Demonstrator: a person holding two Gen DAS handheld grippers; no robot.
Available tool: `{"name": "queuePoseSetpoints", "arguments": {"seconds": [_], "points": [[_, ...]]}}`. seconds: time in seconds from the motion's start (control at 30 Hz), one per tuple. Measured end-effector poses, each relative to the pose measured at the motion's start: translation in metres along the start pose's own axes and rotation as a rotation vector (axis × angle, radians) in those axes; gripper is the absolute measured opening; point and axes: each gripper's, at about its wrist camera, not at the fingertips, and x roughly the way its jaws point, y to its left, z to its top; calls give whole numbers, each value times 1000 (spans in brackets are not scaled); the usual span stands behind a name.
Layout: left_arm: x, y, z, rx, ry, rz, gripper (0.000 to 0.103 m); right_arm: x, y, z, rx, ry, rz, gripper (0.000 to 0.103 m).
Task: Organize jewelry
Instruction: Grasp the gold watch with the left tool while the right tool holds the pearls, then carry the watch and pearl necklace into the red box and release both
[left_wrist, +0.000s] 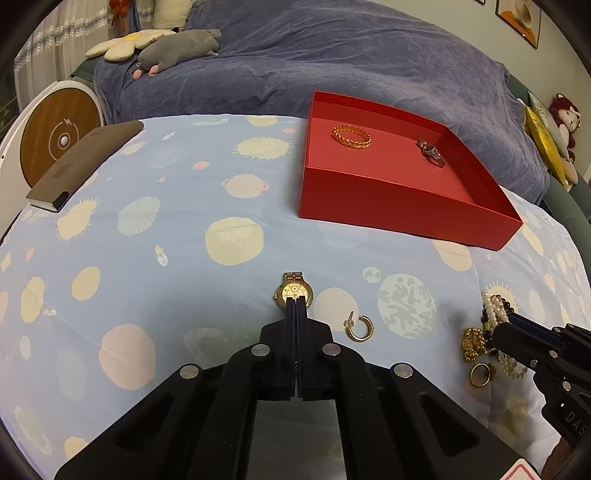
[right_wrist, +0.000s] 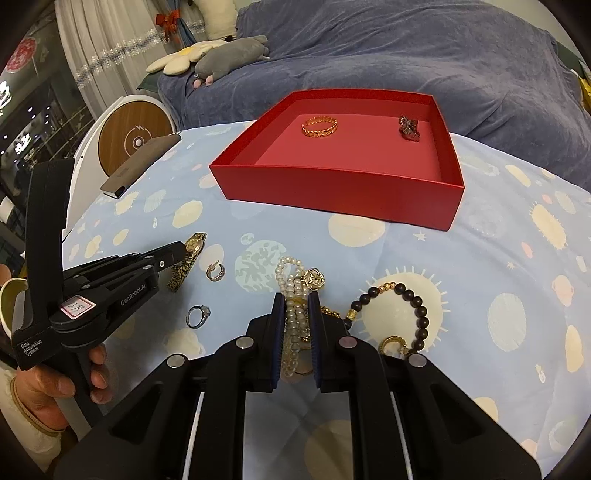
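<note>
Pearl strand (right_wrist: 293, 314) in right tool (right_wrist: 296, 299); two rings (right_wrist: 320, 126) boxed.

We see both views lit by soft, warm indoor light, moderately bright and even, with no hard source in frame. Shadows are faint: a thin dark edge lies under the red box (left_wrist: 402, 206) on the patterned cloth (left_wrist: 184, 258), and its inner walls shade its floor. Small highlights glint on the gold watch (left_wrist: 294, 291) and on the round bolts of the left gripper (left_wrist: 296, 301). Fisheye distortion is strong: the cloth bulges like a dome, the box sides curve, and black vignetting fills the corners. The centre is sharp; the plush toys (right_wrist: 229, 61) and the curtain (right_wrist: 107, 48) at the rim look softer and grainy. The dark window (right_wrist: 33, 122) at the left shows speckled light points.
</note>
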Motion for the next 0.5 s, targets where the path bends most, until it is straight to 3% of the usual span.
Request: {"name": "queuePoseSetpoints", "arguments": {"seconds": [0.13, 0.2, 0.23, 0.27, 0.3, 0.43, 0.5], "points": [[2, 0, -3, -6, 18, -10, 0, -1, 0, 0, 4, 1, 2, 12], [5, -1, -3, -7, 18, -3, 9, -1, 0, 0, 3, 1, 3, 12], [7, -2, -3, -2, 18, 10, 20, -1, 0, 0, 2, 1, 4, 12], [9, -3, -3, 2, 18, 18, 39, -1, 0, -1, 1, 2, 4, 12], [11, -4, -2, 3, 11, 30, 44, -1, 1, -1, 0, 3, 5, 12], [19, -10, -1, 22, -10, 54, 46, 2, -1, -1, 4, 9, 5, 12], [22, -13, 1, 37, -17, 76, 38, 2, -1, -2, 4, 9, 2, 12]]}}
